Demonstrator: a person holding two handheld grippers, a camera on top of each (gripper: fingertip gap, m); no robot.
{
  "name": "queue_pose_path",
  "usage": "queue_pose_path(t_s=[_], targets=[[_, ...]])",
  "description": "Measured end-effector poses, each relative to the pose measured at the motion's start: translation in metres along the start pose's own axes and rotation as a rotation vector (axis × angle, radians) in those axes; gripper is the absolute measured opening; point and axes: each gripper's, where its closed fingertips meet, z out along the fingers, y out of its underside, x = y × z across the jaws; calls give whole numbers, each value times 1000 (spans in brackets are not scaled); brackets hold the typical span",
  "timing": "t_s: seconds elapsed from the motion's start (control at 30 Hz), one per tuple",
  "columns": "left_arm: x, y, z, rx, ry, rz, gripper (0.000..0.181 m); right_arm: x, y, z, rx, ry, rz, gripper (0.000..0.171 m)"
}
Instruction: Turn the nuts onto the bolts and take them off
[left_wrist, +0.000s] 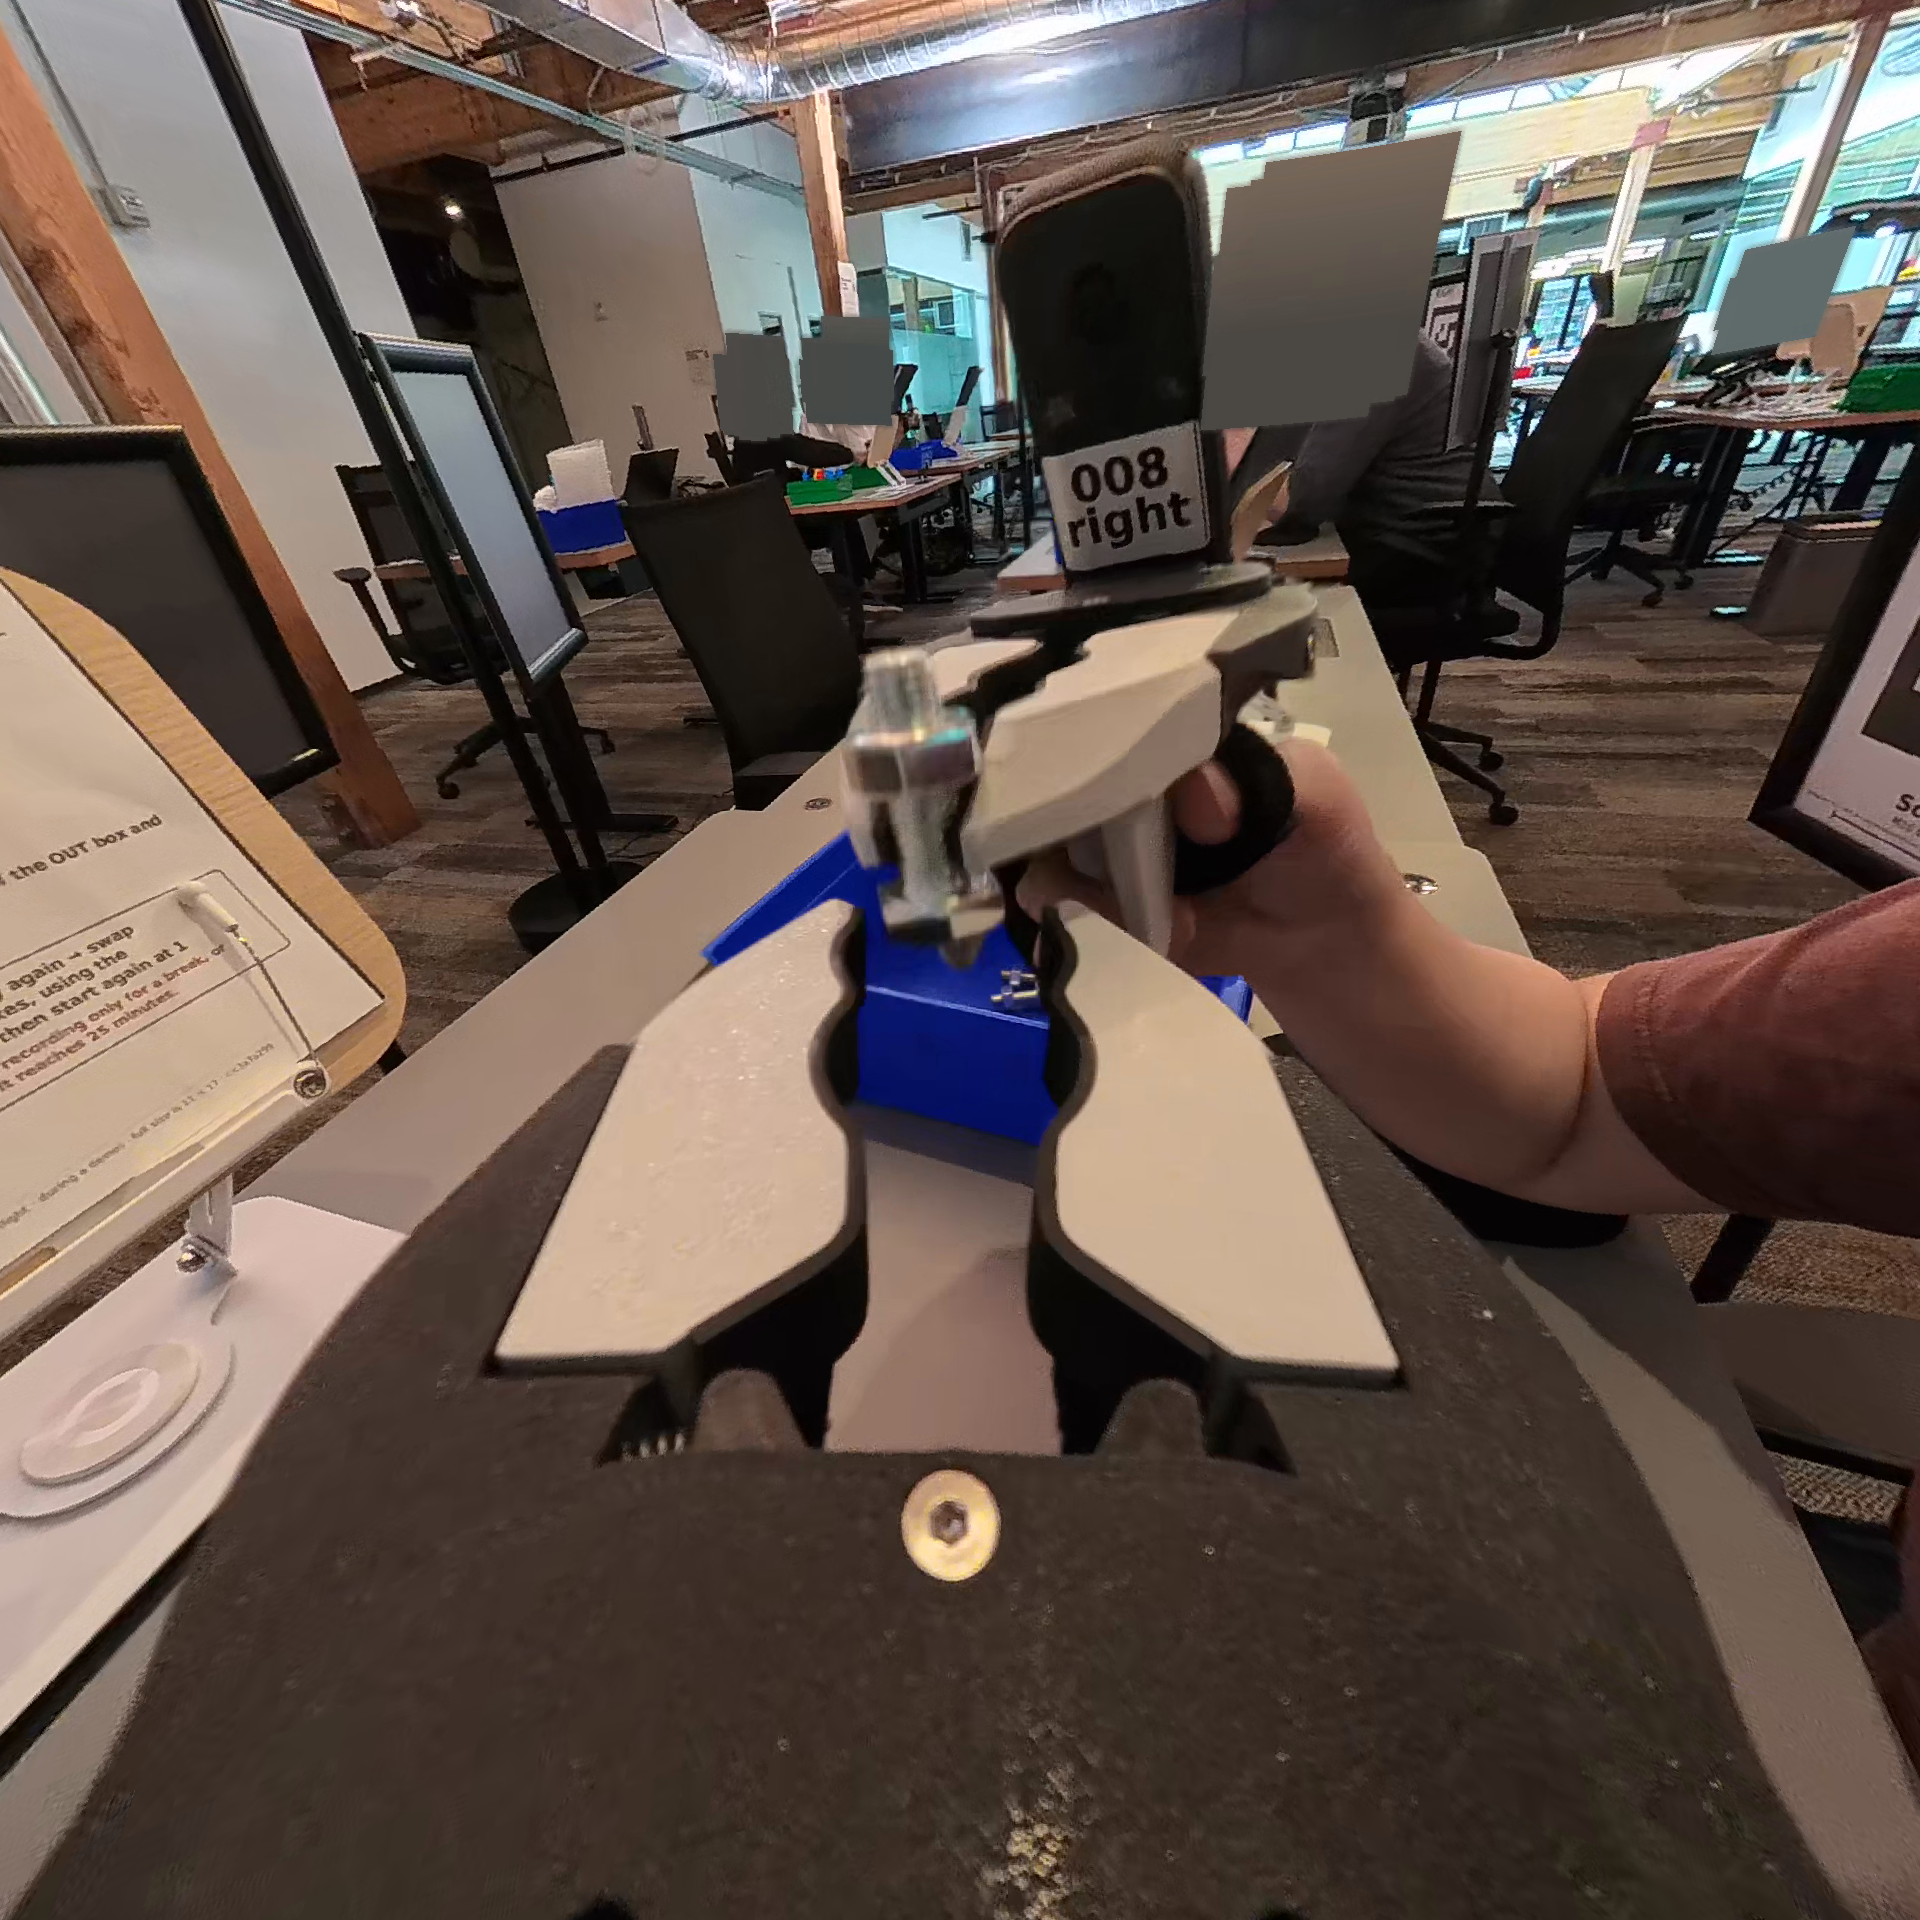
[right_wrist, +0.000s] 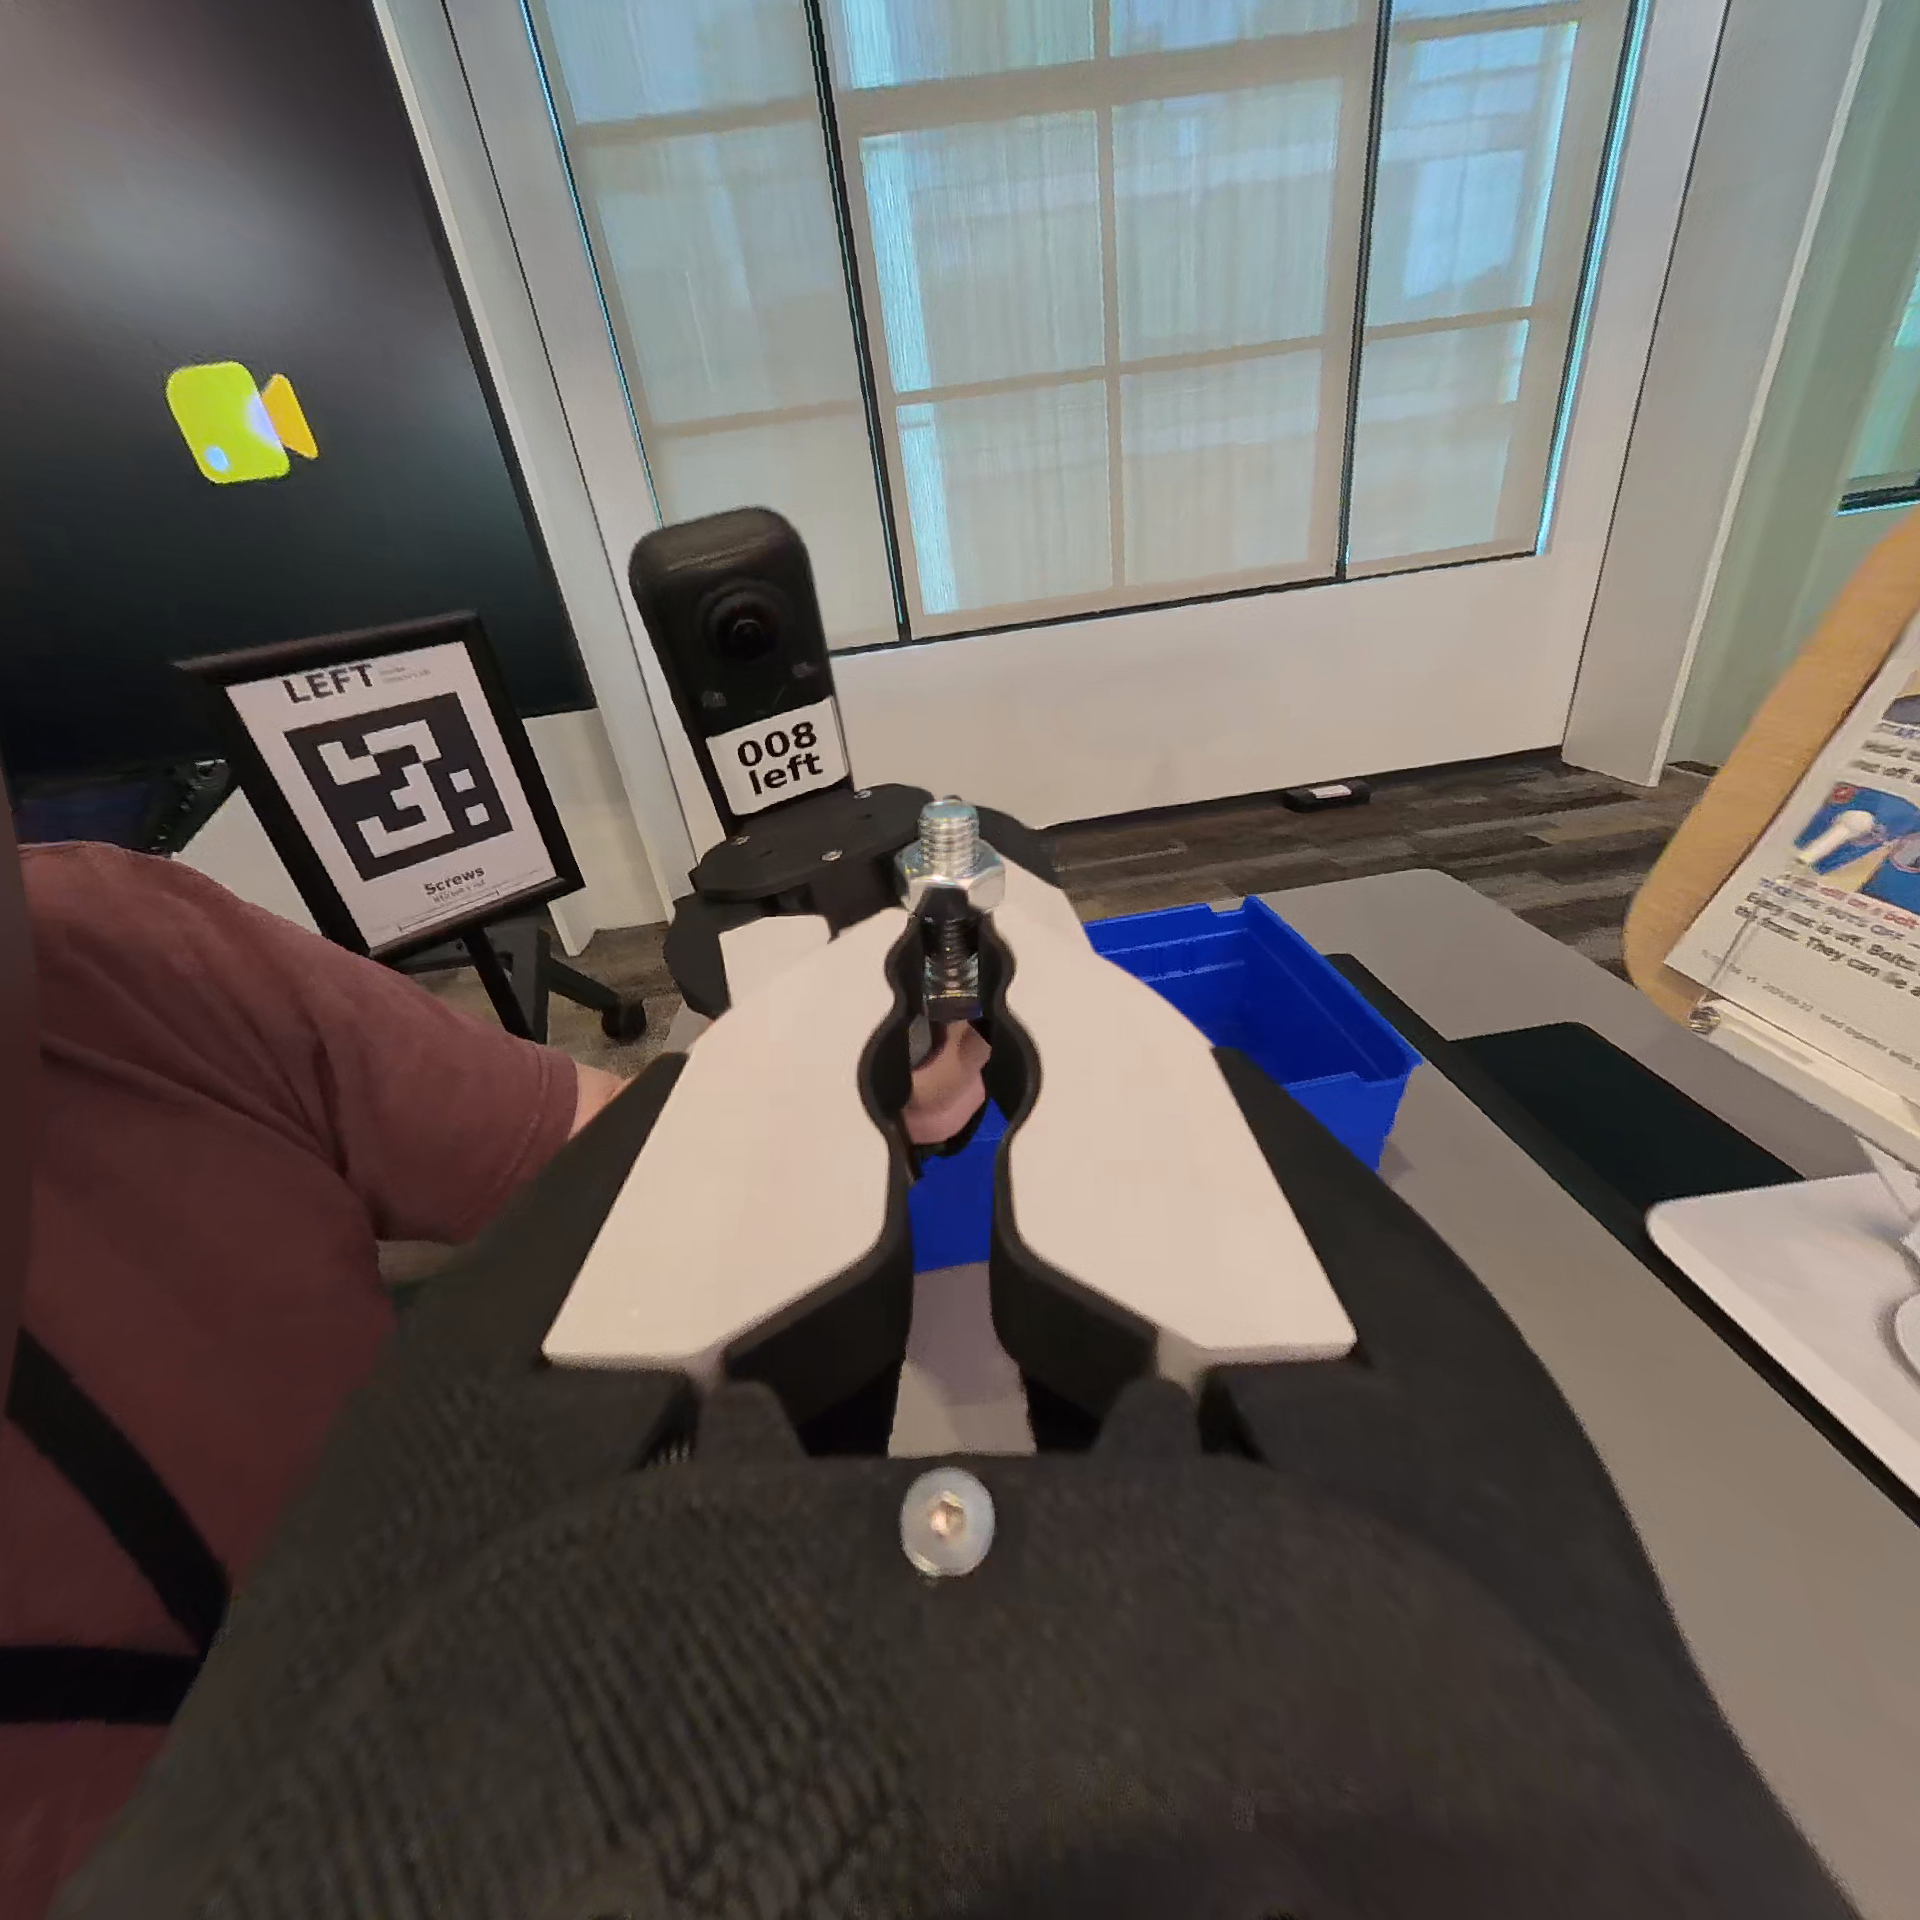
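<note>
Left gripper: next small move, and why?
Probably bring the left gripper forward and up to close on the nut. The right gripper is shut on the bolt, held upright, with the nut still threaded near its top. The left gripper is open and empty, just short of it above the blue bin.

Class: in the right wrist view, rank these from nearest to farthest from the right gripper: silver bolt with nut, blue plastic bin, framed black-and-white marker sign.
1. Silver bolt with nut, upright in the right gripper's jaws.
2. Blue plastic bin, just beyond, right.
3. Framed black-and-white marker sign, far left, on the floor.
</note>
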Motion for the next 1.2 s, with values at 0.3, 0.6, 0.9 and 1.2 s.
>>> queue_pose_path(t_s=[0.3,0.6,0.9,1.2], targets=[[-10,16,-2,-124,-13,-41,34,104,49,-213,-570,728,173,10],[-19,22,-6,-163,-45,-50,30,143,213,-294,-1139,790,779,10],[-26,19,-12,-151,-61,-69,29,146,243,-315,-1328,905,857,10],[-29,15,-16,-136,-73,-70,29,145,249,-324,-1339,904,893,11]])
